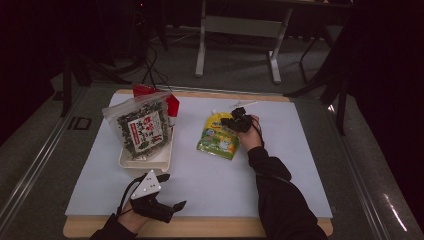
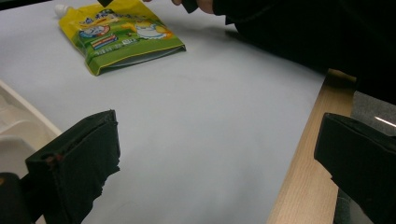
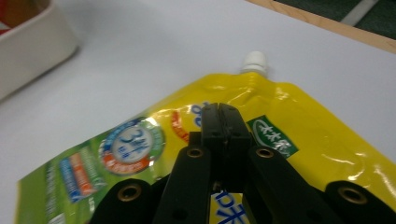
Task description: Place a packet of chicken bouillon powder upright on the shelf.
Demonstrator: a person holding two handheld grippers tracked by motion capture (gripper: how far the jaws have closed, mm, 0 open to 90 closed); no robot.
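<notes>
Yellow spouted pouch [image 1: 218, 136] lies right of the white tray [image 1: 146, 159]; right gripper [image 3: 222, 122], jaws pressed together empty, hovers over it; left gripper [image 2: 219, 158] gapes wide nearby.

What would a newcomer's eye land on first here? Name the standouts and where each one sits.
The bright yellow-green spout pouch lies flat at the middle of the white mat, with the right gripper over its top end, jaws pressed together. Left of it, a seaweed snack bag leans in a white tray, a red pack behind it. The left gripper rests open at the near edge.
</notes>
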